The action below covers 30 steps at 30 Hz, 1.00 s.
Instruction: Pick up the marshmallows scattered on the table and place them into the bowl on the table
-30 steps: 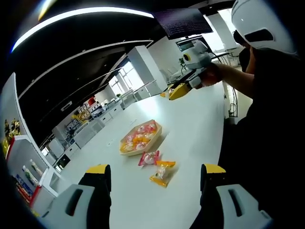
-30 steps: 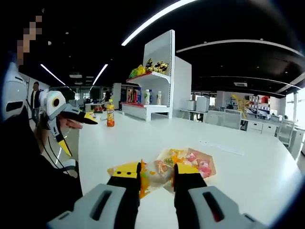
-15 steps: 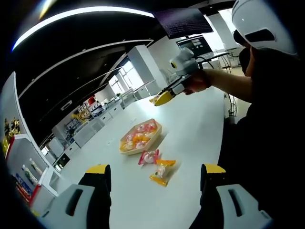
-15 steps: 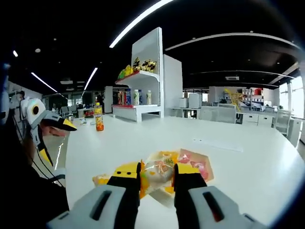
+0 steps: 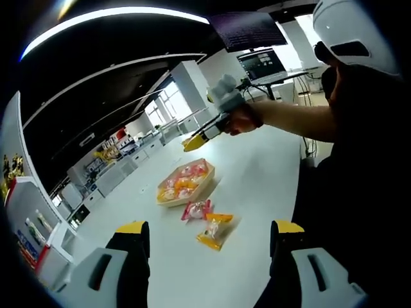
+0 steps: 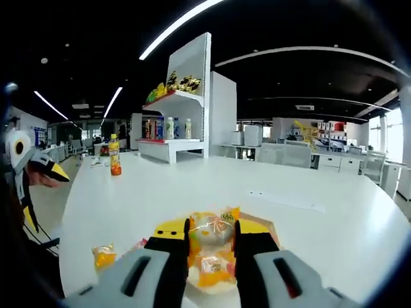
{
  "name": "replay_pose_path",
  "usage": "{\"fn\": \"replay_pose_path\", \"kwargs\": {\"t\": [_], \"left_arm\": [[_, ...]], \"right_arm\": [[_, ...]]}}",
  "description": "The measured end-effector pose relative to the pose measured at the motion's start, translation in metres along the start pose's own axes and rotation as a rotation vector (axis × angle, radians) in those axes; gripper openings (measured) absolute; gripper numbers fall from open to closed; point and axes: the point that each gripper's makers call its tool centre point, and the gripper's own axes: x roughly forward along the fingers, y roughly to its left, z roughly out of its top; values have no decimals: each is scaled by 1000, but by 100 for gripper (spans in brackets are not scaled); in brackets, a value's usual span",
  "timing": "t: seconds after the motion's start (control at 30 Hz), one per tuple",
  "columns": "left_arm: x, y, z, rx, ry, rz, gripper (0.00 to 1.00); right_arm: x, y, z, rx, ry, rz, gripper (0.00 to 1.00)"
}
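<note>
Right gripper (image 6: 212,239) is clamped on one wrapped marshmallow packet (image 6: 210,230), orange and clear wrapper, pinched between the yellow-tipped jaws. It hangs directly over the bowl (image 5: 185,183) — in the right gripper view I see packets already lying in the bowl just below the jaws. In the left gripper view the right gripper (image 5: 194,140) sits above the bowl's far edge, held out on the person's arm.

Left gripper (image 5: 209,239): jaws spread wide, nothing between them, hovering near me, well back from the bowl.

Two packets remain on the white table (image 5: 257,167), just on the near side of the bowl: a pink one (image 5: 194,210) and an orange one (image 5: 212,232), touching or nearly so.

Risks, my judgement:
- Bowl looks shallow and already heaped — a drop from this height could bounce or slide the packet over the rim.
- The wrapper is crinkly film; it may cling to one jaw on release and fall off-centre.
- Lowering too far could press into the pile and push packets out.
</note>
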Motion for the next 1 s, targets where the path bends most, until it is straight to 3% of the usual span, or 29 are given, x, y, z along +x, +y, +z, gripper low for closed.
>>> {"fn": "replay_pose_path", "kwargs": {"t": [0.1,0.2,0.3,0.57,0.7,1.0], "left_arm": [[1,2,-1,0,5,3,76],[0,3,-1,-5,2,3,76],[1,3,-1,-5,5,0,76],[3,6,-1,-3,4,2,76],[3,3,-3,-2,9,-4,76],[-1,2,0,5,3,4,76]], "right_arm": [[15,4,-1,-10,5,8,24],[33,-9,-25,-152,132,-85,24],[43,-12,-34,-198,150,-108,24],[54,-18,-53,-146,189,-109,24],[52,-19,-61,-166,219,-114,24],[51,-20,-64,-184,212,-108,25]]}}
